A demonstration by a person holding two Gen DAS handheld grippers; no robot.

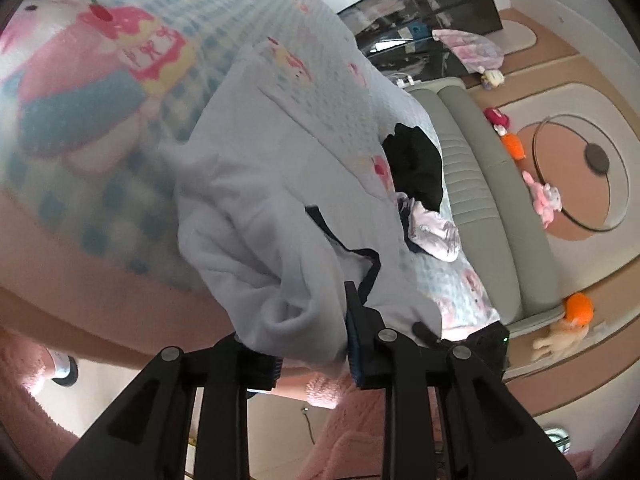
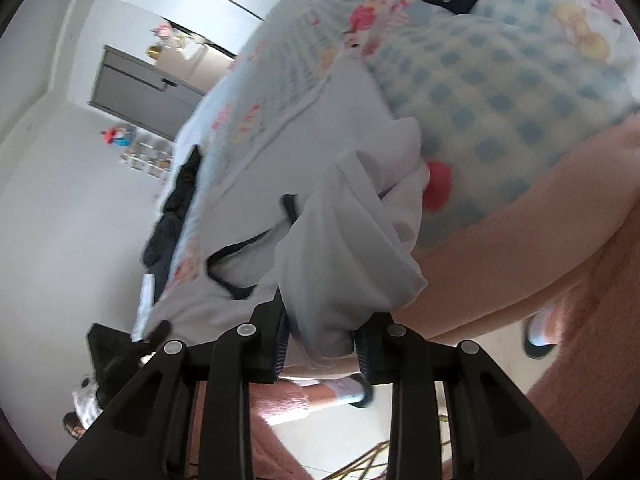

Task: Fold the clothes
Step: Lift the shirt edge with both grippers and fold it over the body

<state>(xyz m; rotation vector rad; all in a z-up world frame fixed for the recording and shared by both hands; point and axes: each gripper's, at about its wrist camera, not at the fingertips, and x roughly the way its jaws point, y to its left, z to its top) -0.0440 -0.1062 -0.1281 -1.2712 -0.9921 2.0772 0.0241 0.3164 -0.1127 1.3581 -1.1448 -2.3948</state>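
A white garment with dark navy trim (image 1: 256, 216) hangs between my two grippers over the edge of a bed with a blue checked cartoon cover (image 1: 120, 92). My left gripper (image 1: 312, 356) is shut on a bunched fold of the garment. In the right wrist view, my right gripper (image 2: 320, 348) is shut on another bunch of the same white garment (image 2: 352, 232), whose navy trim loops to the left. The bed cover (image 2: 500, 92) fills the top right.
A black garment (image 1: 416, 164) and a white printed one (image 1: 432, 232) lie further along the bed. A grey padded headboard (image 1: 480, 184) is beyond, with stuffed toys (image 1: 544, 196) around it. Dark clothes (image 2: 172, 216) hang off the bed edge. Pink fuzzy legs (image 2: 580, 320) and a slippered foot (image 2: 538, 332) stand beside the bed.
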